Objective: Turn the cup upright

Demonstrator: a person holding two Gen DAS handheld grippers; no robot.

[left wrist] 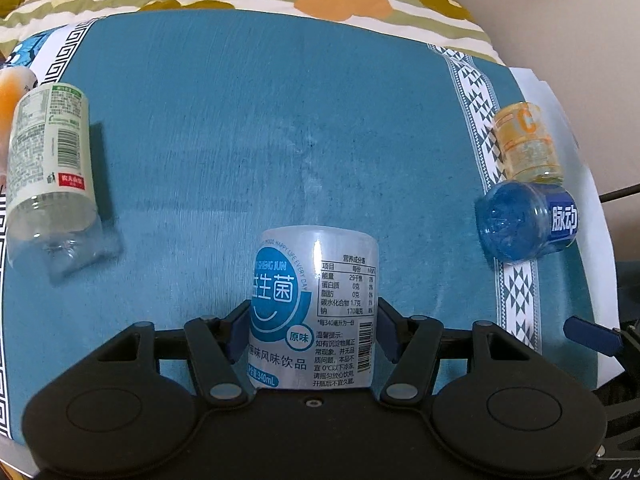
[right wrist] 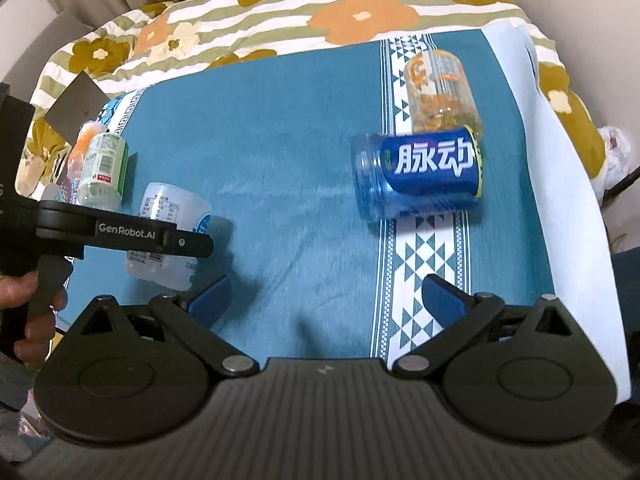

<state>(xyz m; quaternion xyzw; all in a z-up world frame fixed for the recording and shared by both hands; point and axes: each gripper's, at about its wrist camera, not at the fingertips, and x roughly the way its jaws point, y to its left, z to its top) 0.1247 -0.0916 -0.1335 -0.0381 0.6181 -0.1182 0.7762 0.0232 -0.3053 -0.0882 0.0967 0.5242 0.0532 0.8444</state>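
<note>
Left wrist view shows the left tool clamped on the white-labelled cup, whereas only the right wrist view shows the right tool wide open, holding nothing, above the blue cloth.

We see a teal cloth spread flat as the work surface, its weave faintly streaked where the light catches it. Along its right side runs a white band of dark triangles, and along its left a white border with a black key pattern. Beyond the cloth's far edge lies a quilt striped in olive and white, printed with orange, mustard and cream flowers. A pale wall shows at the upper right corner, and a plain white sheet edges the cloth on the right.
</note>
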